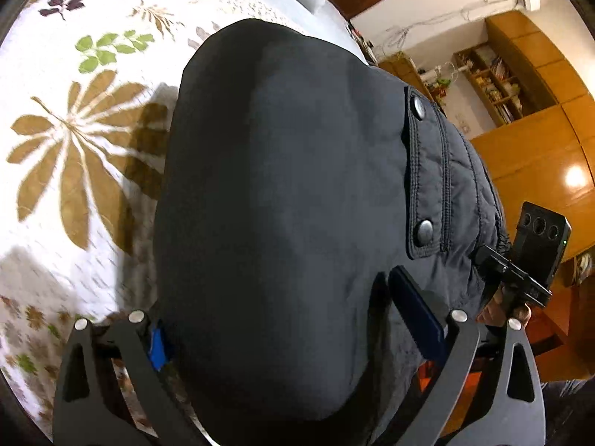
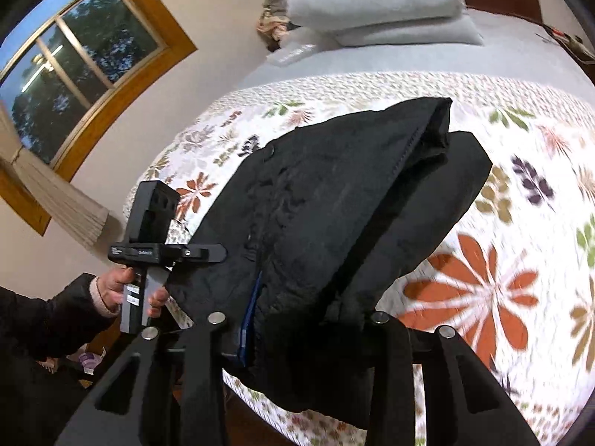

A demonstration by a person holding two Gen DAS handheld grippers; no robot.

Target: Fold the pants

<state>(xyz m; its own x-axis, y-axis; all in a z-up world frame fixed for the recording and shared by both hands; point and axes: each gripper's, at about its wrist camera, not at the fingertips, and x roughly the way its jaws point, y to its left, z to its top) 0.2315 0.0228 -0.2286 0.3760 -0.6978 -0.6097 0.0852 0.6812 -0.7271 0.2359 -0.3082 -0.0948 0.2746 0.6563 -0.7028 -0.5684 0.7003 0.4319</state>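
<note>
Black padded pants [image 1: 282,193] with metal snaps [image 1: 420,107] hang folded above a floral bedspread [image 1: 74,141]. My left gripper [image 1: 297,330] is shut on the pants near one edge, with the cloth bulging between its blue-padded fingers [image 1: 416,308]. In the right wrist view the pants [image 2: 334,204] drape in two layers over the bed, and my right gripper [image 2: 305,327] is shut on their near edge. The left gripper [image 2: 200,251] shows at that view's left, held by a hand. The right gripper's body [image 1: 535,245] shows at the right of the left wrist view.
The bedspread [image 2: 502,223] covers a grey sheet [image 2: 372,63] with stacked pillows [image 2: 375,3] at the head. A window [image 2: 74,63] lies at left. Wooden wardrobes [image 1: 539,141] and shelves [image 1: 491,81] stand beside the bed.
</note>
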